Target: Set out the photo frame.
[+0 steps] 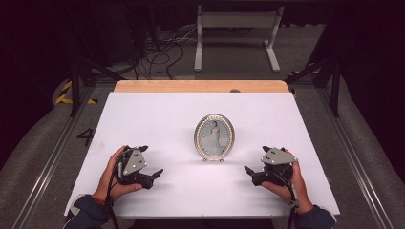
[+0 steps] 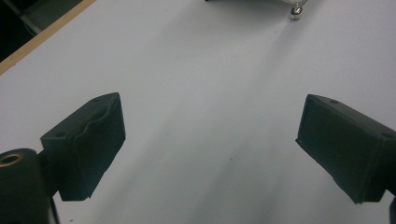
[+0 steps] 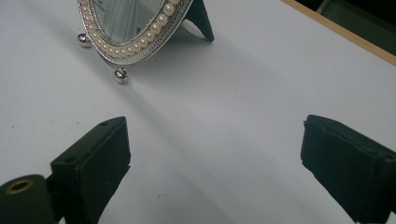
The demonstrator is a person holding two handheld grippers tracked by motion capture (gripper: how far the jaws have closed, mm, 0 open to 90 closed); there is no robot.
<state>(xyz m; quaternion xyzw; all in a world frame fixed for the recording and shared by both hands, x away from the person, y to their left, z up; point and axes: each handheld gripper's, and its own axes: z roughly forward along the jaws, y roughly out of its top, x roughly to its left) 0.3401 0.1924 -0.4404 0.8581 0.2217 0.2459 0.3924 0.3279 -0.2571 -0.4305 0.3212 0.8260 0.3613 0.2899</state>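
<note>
oval frame (image 1: pixel 214 137) holding photo, upright between 2 spread grippers

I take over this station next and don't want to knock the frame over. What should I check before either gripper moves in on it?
1. Oval picture frame standing upright on its ball feet and rear prop: ok.
2. Left gripper jaws spread wide, nothing between them: ok.
3. Right gripper jaws spread wide, nothing between them: ok.
4. Both grippers apart from the frame, one on each side: ok.
5. White table bare between grippers and frame: ok.
6. Whether the rear prop is firmly seated: cannot tell.
</note>
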